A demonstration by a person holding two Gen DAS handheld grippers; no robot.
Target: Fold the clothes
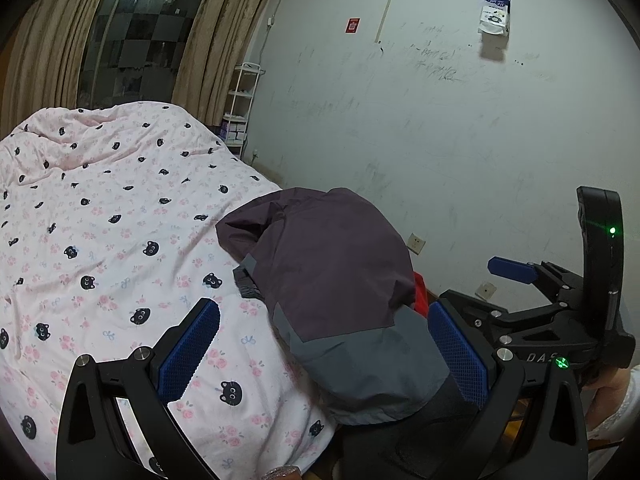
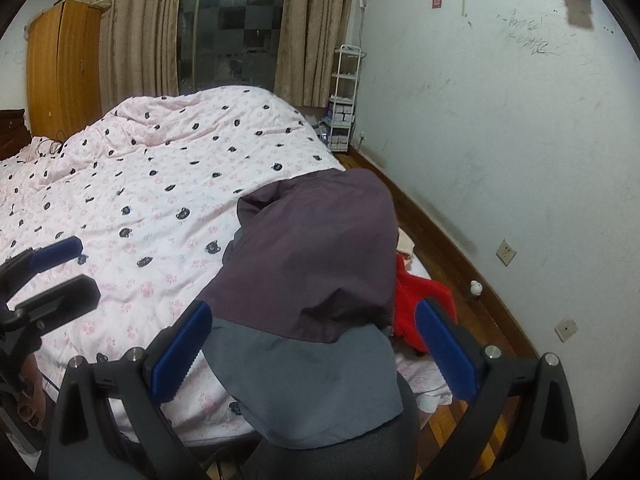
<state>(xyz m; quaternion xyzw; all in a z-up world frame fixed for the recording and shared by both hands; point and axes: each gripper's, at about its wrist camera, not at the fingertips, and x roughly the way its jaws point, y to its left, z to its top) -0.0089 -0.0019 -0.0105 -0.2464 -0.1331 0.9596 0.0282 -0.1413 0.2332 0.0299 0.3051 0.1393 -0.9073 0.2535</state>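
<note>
A dark purple and grey jacket (image 1: 340, 280) lies folded at the near right corner of the bed, its grey part hanging over the edge; it also shows in the right wrist view (image 2: 316, 264). My left gripper (image 1: 324, 344) is open, its blue pads to either side of the jacket's grey end, holding nothing. My right gripper (image 2: 316, 344) is open above the grey end and holds nothing. The right gripper also shows at the right of the left wrist view (image 1: 480, 288), open. The left gripper shows at the left of the right wrist view (image 2: 76, 268), open.
The bed carries a pink quilt with black cat faces (image 1: 112, 216). A red garment (image 2: 420, 304) lies on the wooden floor (image 2: 452, 248) between bed and white wall. A white shelf rack (image 2: 344, 96) stands by the curtains. A wooden wardrobe (image 2: 64, 64) stands far left.
</note>
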